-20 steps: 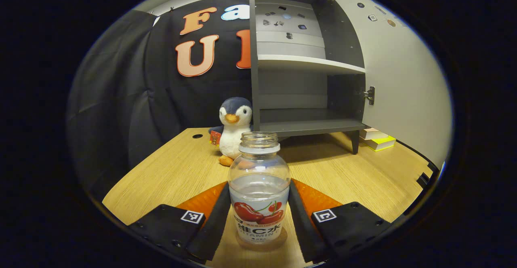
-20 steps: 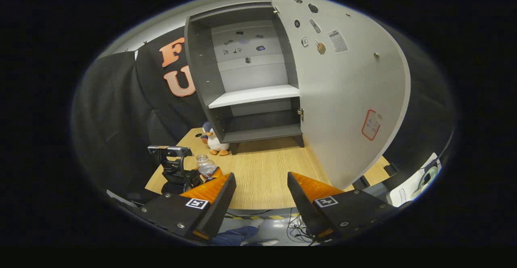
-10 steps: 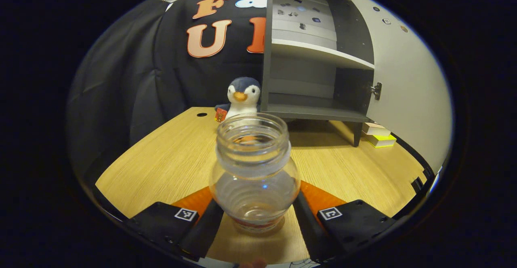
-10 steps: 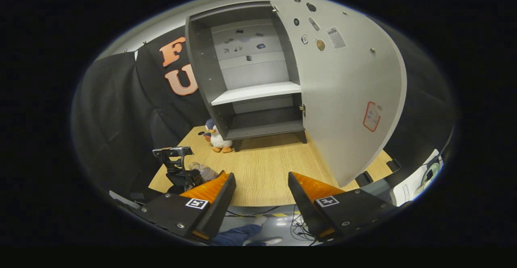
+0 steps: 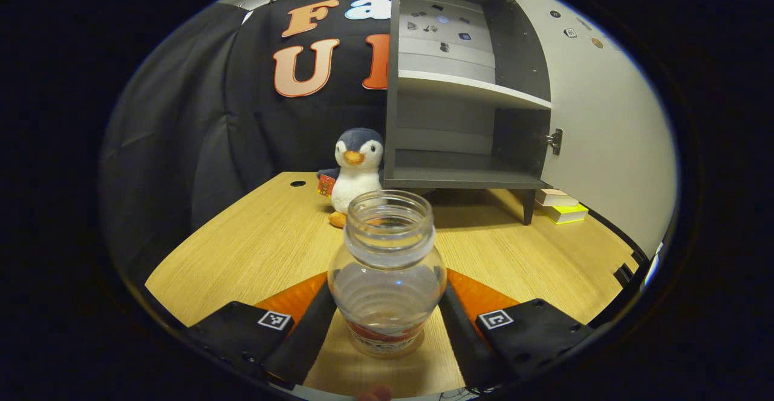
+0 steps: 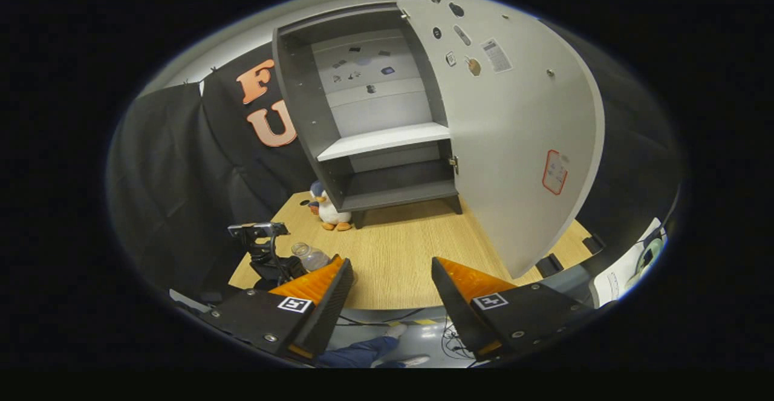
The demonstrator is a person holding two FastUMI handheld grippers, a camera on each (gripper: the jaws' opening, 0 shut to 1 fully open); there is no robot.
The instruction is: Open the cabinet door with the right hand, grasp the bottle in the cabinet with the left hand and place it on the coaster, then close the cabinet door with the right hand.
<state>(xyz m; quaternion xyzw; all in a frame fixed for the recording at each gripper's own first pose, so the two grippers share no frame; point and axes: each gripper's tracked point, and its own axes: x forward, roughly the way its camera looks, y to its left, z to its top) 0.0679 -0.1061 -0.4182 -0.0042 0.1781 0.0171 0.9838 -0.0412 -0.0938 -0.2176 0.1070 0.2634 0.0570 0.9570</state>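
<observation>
A clear, capless bottle (image 5: 387, 268) with a red fruit label is clamped between the fingers of my left gripper (image 5: 387, 307), low over the wooden table (image 5: 254, 250) near its front edge. The bottle leans with its mouth towards the camera. I cannot tell whether its base touches the table. In the right gripper view, the left gripper (image 6: 266, 256) and bottle (image 6: 309, 257) are at the table's front left. The grey cabinet (image 5: 465, 86) (image 6: 387, 117) stands open, its door (image 5: 604, 123) (image 6: 514, 135) swung wide to the right. My right gripper (image 6: 387, 304) hangs open over the table's front edge.
A plush penguin (image 5: 357, 168) (image 6: 329, 210) sits left of the cabinet. Stacked books (image 5: 562, 207) lie beneath the open door. A cable hole (image 5: 297, 183) marks the table's far left. Floor and cables (image 6: 447, 334) show below the right gripper.
The bottle stood upright a second ago; it then tipped towards the camera and now leans a little less. The right gripper has barely shifted.
</observation>
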